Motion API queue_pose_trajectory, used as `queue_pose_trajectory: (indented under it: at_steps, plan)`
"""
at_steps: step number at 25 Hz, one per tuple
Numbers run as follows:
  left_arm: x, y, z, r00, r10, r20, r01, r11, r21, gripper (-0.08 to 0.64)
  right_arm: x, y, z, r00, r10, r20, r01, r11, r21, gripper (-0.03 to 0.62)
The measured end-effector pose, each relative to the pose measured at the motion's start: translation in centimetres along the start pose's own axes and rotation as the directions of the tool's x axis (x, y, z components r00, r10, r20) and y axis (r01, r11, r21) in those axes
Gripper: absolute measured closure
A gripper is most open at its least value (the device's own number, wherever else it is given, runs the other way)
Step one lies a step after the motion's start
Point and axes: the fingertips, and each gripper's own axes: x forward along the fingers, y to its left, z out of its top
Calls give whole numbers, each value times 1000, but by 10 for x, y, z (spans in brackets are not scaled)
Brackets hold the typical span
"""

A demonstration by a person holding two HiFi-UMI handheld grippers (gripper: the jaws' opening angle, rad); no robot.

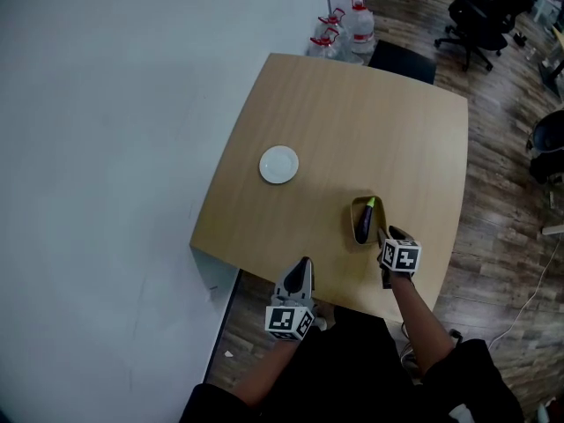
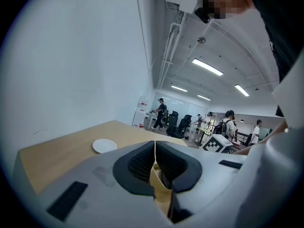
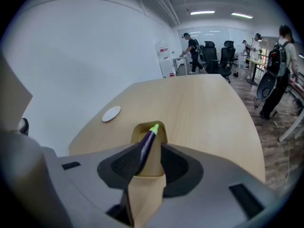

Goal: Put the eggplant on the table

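Note:
A dark purple eggplant [image 1: 365,220] with a green stem lies in a small tan oval bowl [image 1: 354,207] on the wooden table [image 1: 352,122], near its front right. My right gripper [image 1: 385,236] hovers just behind the bowl's near end, tilted down, jaws open. In the right gripper view the eggplant [image 3: 146,144] shows through the gap between the jaws, resting in the bowl [image 3: 160,128]; the pads do not press it. My left gripper [image 1: 302,267] is at the table's front edge, shut and empty, its pads [image 2: 142,163] meeting.
A white plate [image 1: 278,164] sits left of the table's centre. Water bottles [image 1: 345,26] stand on the floor behind the far edge, beside a black chair [image 1: 403,60]. A white wall runs along the left. Office chairs [image 1: 480,11] and people stand farther off.

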Motion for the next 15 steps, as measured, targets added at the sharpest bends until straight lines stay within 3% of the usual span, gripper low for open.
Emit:
queue_pose_trajectory:
  at_steps: [6,11,15]
  plan:
    - [-29,-3,13,1000,-10,-25,9,999,-39,541,-65,37,0,990,56,126,-55,998,-12,443]
    - [-68,-15,24,996,-69,-48,66,996,-55,541,-136,94,-8,946,189,262,-206,978,40,518]
    - [-101,-20,29,995,-98,-20,96,993,-73,541,-178,124,-33,947,147,284,-132,989,-72,528]
